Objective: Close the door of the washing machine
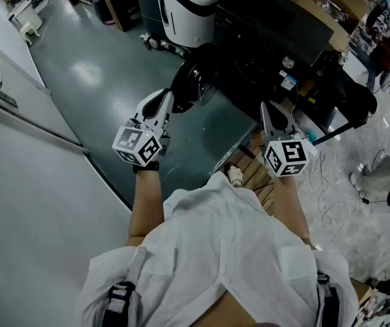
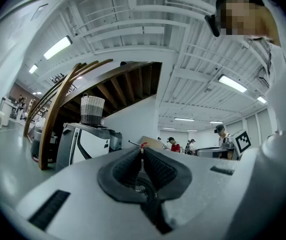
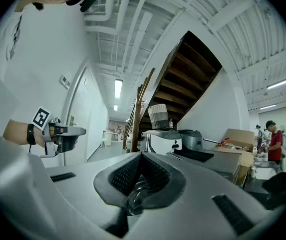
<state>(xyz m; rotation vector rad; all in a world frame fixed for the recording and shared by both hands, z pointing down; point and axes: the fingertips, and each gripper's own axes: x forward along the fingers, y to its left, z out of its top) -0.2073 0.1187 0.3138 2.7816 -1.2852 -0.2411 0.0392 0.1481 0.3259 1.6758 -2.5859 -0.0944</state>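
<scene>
Grey-green shop floor [image 1: 79, 67] underfoot, white wall [image 1: 18, 148] running along 9 o'clock; wooden staircase [image 3: 182, 79] in the background per the right gripper view.

Washing machine [image 1: 269, 46]: dark body, at approx. 1 o'clock from me; its door [image 1: 195, 80], round, glossy black, stands swung out at 12 o'clock, i.e. not closed.

White appliance [image 1: 188, 5] w/ black stripe sits beyond the door at 12 o'clock; woven basket [image 2: 92, 110] on top of it.

My left gripper [image 1: 167, 95]: jaws together, nothing btwn the pads; tips near the door's lower edge at its 7 o'clock; contact can't be confirmed.

My right gripper [image 1: 267, 106]: jaws together, also empty; held in front of the machine at its 6 o'clock, well apart from the door.

Both grippers point away from me, roughly side by side.
</scene>
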